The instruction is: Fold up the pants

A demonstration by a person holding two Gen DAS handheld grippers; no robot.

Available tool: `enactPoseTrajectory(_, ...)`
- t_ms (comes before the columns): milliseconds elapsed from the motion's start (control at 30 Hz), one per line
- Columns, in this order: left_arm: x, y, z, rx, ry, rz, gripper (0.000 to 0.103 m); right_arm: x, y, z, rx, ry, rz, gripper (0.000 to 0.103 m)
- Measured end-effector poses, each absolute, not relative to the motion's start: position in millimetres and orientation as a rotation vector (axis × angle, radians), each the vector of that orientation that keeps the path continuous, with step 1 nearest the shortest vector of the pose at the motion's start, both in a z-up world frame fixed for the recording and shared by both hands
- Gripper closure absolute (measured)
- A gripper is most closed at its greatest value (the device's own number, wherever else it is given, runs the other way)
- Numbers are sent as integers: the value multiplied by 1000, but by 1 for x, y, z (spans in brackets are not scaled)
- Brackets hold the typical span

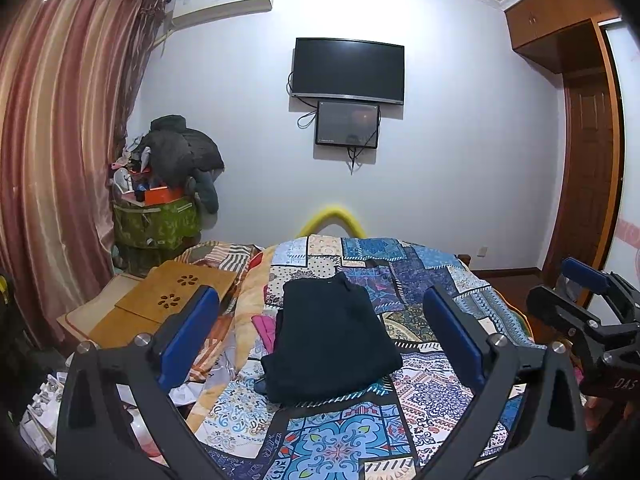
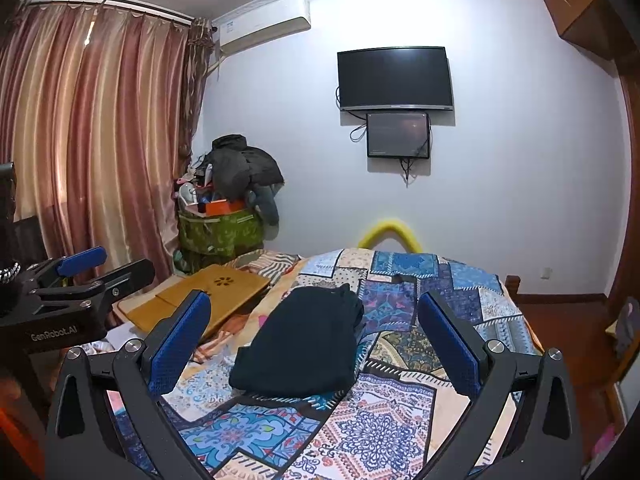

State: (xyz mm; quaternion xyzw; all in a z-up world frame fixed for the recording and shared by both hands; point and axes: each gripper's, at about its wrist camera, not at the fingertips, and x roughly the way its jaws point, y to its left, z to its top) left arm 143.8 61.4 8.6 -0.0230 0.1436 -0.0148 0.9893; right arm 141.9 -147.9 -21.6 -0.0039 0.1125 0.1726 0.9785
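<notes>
Dark pants (image 1: 330,338) lie folded into a compact rectangle on the patchwork bedspread (image 1: 352,420); the right wrist view shows the same pants (image 2: 298,346) a little left of centre. My left gripper (image 1: 320,316) hangs above the bed, open, its blue pads wide apart with nothing between them, the pants lying ahead between the fingers. My right gripper (image 2: 314,320) is open too, held clear of the cloth. Each gripper shows in the other's view: the right one (image 1: 592,300) at the right edge, the left one (image 2: 84,272) at the left edge.
A wooden lap tray (image 1: 176,292) lies on the bed's left side by striped bedding. A green bag heaped with clothes (image 1: 160,216) stands by the curtains (image 1: 60,160). A television (image 1: 348,70) hangs on the far wall. A wooden wardrobe (image 1: 588,140) stands at the right.
</notes>
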Motion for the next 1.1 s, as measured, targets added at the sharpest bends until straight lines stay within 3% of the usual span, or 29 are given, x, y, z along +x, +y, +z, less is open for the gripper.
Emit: enactPoseTrajectory(1100, 146, 56, 5, -23, 304, -85, 0, 140, -152, -19, 24, 236, 331, 0)
